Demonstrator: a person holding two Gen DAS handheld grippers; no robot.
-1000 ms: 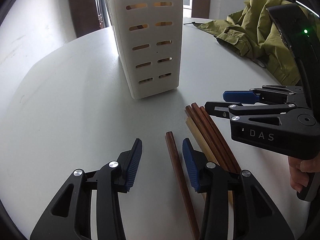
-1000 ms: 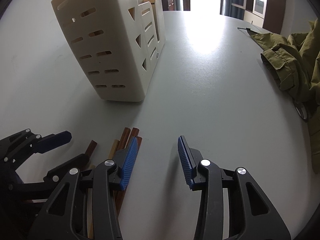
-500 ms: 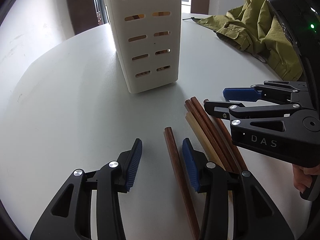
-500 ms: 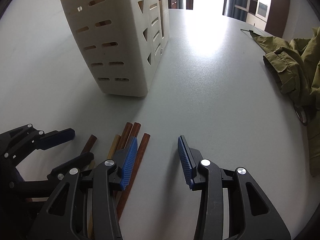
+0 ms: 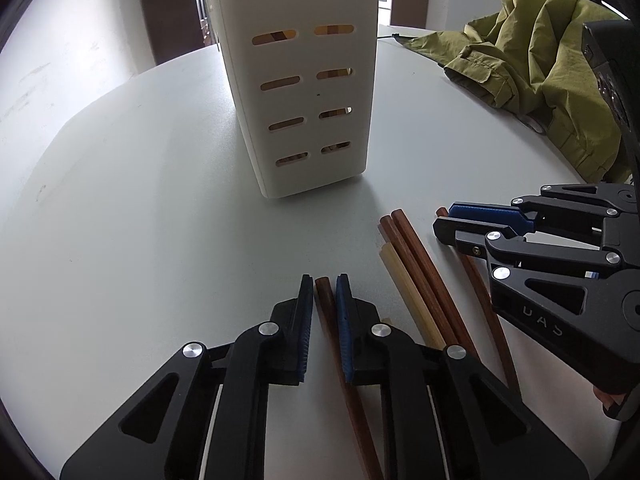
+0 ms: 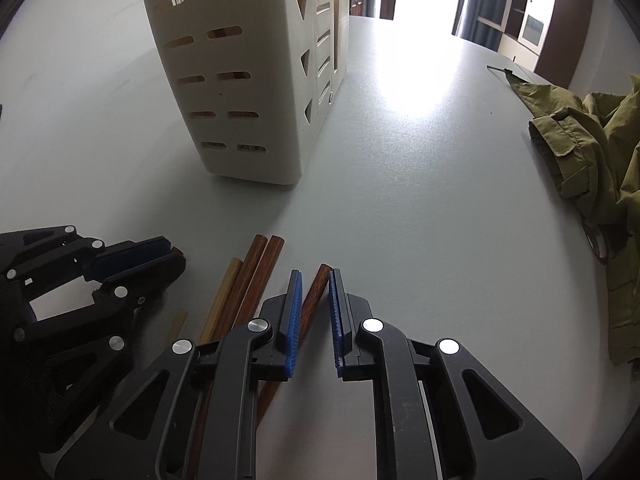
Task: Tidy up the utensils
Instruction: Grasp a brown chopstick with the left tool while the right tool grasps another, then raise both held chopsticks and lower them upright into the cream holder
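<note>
Several wooden chopsticks lie on the white table in front of a cream slotted utensil holder (image 5: pixel 304 80), also in the right wrist view (image 6: pixel 240 80). My left gripper (image 5: pixel 325 280) is shut on a dark brown chopstick (image 5: pixel 340 364) lying on the table. My right gripper (image 6: pixel 314 276) has closed on another brown chopstick (image 6: pixel 314 296) that lies between its blue pads; it shows from the side in the left wrist view (image 5: pixel 460 220). A pale chopstick (image 5: pixel 408 292) and two brown ones (image 5: pixel 424 276) lie between the grippers.
An olive green jacket (image 5: pixel 540 60) lies bunched at the table's right side, also in the right wrist view (image 6: pixel 600 168). The table (image 6: pixel 420 160) curves away toward a bright doorway behind the holder.
Both grippers have closed: the left on the dark chopstick, the right on a brown chopstick. Both have moved closer to the chopstick ends and the holder.
</note>
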